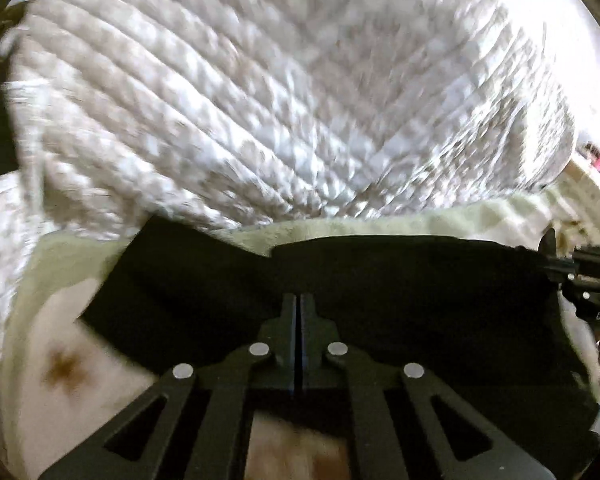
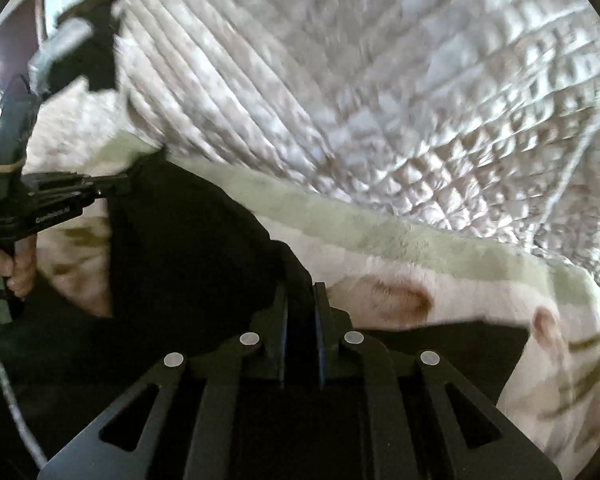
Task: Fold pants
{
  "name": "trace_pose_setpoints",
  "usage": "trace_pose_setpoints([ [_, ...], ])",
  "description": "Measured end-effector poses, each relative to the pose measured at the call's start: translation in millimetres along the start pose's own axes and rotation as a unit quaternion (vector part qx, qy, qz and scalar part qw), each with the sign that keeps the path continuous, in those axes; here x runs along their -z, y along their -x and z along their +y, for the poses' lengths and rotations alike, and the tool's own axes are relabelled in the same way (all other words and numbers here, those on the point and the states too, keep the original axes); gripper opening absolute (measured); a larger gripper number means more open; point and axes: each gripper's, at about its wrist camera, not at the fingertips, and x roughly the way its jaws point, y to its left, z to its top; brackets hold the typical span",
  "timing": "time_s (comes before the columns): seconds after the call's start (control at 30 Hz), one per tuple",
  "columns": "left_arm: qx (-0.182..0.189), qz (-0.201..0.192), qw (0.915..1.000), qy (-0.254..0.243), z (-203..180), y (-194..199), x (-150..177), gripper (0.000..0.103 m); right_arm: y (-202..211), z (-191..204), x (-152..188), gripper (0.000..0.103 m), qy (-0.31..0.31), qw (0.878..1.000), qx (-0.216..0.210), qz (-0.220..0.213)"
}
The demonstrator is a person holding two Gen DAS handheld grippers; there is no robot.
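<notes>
The black pants (image 1: pixel 380 276) stretch across the lower half of the left wrist view, over a cream blanket. My left gripper (image 1: pixel 296 308) is shut on the pants' near edge. In the right wrist view the black pants (image 2: pixel 188 248) run from the left gripper at the far left (image 2: pixel 116 184) to my right gripper (image 2: pixel 300 304), which is shut on a fold of the cloth. The right gripper also shows at the right edge of the left wrist view (image 1: pixel 556 268), pinching the pants' other end. The frames are motion-blurred.
A white quilted bedspread (image 1: pixel 280 100) fills the upper part of both views (image 2: pixel 380 100). A cream fleece blanket with brown marks and a pale green border (image 2: pixel 400 240) lies under the pants. A person's hand (image 2: pixel 16 272) holds the left gripper's handle.
</notes>
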Motion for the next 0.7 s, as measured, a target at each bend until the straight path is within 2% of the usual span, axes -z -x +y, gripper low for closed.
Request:
trace_pose_setpoints([
  [0.1, 0.012, -0.021, 0.9996, 0.016, -5, 48, 24, 0.002, 45, 24, 30, 0.01, -0.018, 0.999, -0.017, -0.025],
  [0.23, 0.029, -0.02, 0.9984, 0.043, -20, 90, 75, 0.002, 80, 58, 89, 0.01, -0.033, 0.999, -0.027, -0.01],
  [0.33, 0.035, 0.008, 0.9976, 0.06, -27, 106, 121, 0.002, 86, 71, 143, 0.01, -0.076, 0.996, -0.047, 0.026],
  [0.43, 0.036, 0.056, 0.9948, 0.077, -30, 104, 160, 0.002, 76, 79, 192, 0.01, -0.115, 0.989, -0.05, 0.073],
  [0.47, 0.034, 0.072, 0.994, 0.075, -31, 102, 171, 0.003, 77, 81, 200, 0.011, -0.125, 0.988, -0.051, 0.075],
  [0.53, 0.03, 0.09, 0.9931, 0.069, -34, 104, 183, 0.002, 85, 77, 209, 0.017, -0.154, 0.985, -0.059, 0.06],
  [0.63, 0.023, 0.087, 0.9938, 0.065, -32, 115, 185, 0.003, 96, 73, 208, 0.03, -0.181, 0.98, -0.068, 0.056],
  [0.7, 0.018, 0.074, 0.9945, 0.071, -28, 124, 176, 0.005, 105, 72, 207, 0.05, -0.183, 0.98, -0.066, 0.041],
])
